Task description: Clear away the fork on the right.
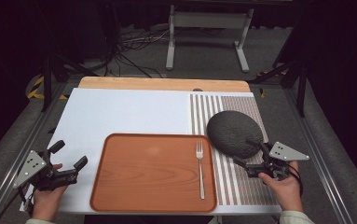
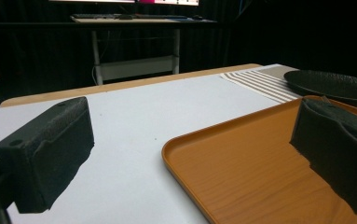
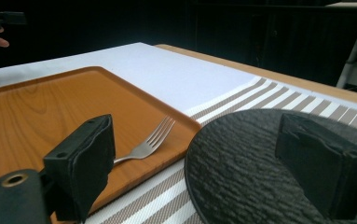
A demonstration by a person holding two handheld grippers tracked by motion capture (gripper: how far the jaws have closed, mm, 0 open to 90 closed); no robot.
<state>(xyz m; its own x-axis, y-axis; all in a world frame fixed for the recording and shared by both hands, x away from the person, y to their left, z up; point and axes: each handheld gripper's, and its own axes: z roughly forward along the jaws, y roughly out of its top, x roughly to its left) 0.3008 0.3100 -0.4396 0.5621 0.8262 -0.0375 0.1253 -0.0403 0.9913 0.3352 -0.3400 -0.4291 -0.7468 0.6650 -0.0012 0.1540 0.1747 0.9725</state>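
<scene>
— Which step are you on?

— Reaching for the dark plate (image 1: 234, 133), I'd say. Nearest the tray (image 1: 120, 196), my left claw (image 1: 69, 161) hovers just off its left edge, jaws wide and empty. My right claw (image 1: 250, 151) is off the tray's right side, jaws spread wide around the plate's near rim, gripping nothing yet.

— Where is the plate exactly?

— On the striped mat (image 1: 232, 186), just beyond the tray's far right corner. The fork (image 1: 200, 169) lies inside the tray along its right side.

— Next move?

— Probably closing squarely on that rim, then lifting it level.

— Any labels?

— I can read no writing anywhere.
</scene>
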